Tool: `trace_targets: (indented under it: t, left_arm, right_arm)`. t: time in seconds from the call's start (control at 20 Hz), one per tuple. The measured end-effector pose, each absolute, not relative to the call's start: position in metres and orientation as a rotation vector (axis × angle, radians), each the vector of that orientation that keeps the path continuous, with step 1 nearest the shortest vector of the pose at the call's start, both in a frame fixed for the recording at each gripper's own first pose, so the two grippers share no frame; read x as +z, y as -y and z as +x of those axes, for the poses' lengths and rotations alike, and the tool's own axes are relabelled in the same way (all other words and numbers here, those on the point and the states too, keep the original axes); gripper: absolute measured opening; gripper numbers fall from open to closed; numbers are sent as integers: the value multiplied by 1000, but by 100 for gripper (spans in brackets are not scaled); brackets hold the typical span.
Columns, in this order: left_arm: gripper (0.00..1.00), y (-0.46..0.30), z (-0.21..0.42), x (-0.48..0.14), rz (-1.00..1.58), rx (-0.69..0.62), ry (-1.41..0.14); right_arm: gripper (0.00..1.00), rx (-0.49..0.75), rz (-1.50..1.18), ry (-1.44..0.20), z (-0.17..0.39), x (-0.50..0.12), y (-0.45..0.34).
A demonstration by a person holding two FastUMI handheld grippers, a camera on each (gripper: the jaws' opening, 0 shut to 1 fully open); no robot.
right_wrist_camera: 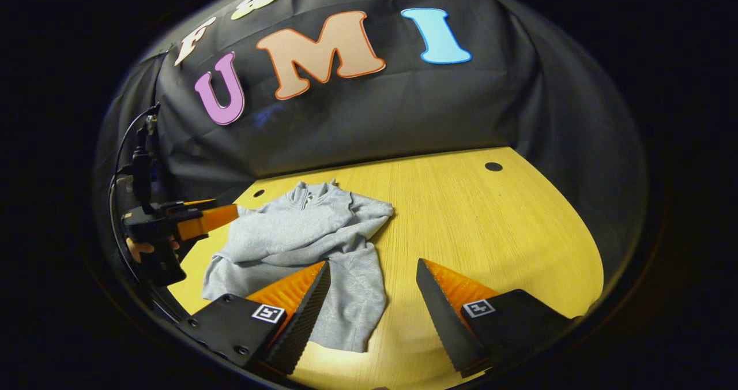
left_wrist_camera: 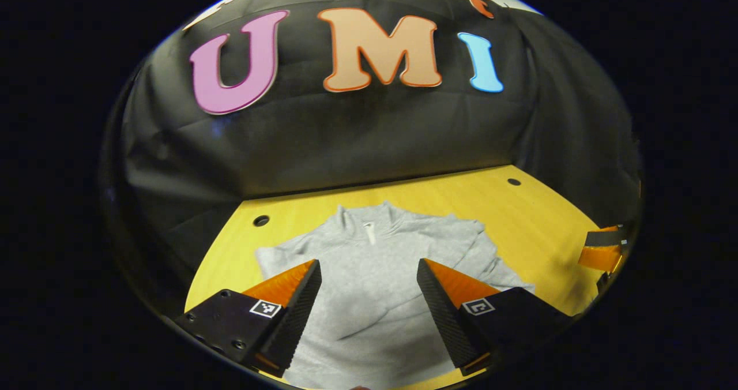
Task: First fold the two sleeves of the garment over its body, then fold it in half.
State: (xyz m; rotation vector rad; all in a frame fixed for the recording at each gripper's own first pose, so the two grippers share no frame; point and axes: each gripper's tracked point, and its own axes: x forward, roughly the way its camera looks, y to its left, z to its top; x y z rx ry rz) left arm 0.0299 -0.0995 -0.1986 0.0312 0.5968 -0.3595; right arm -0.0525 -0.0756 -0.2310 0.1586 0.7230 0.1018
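A grey sweatshirt lies flat on the yellow wooden table, its zip collar toward the booth wall. My left gripper hovers open above the chest, nothing between its fingers. In the right gripper view the sweatshirt lies left of centre, with a sleeve folded across the body and a longer part reaching toward me. My right gripper is open above the table beside that part. The left gripper stands at the garment's far left edge, held by a hand.
The table stretches bare to the right of the garment. Round holes sit near its back edge. The black cloth wall closes the back and sides. The right gripper shows at the table's right edge.
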Motion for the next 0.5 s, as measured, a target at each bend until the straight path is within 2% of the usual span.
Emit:
trace_targets:
  t: [0.3, 0.5]
  left_arm:
    - [97, 7, -23, -242, 10, -255, -722]
    - [96, -28, -63, -273, -34, -219, -811]
  right_arm:
    - [96, 149, 48, -783, -70, -261, 54]
    - [96, 161, 5, -848, -87, -284, 47]
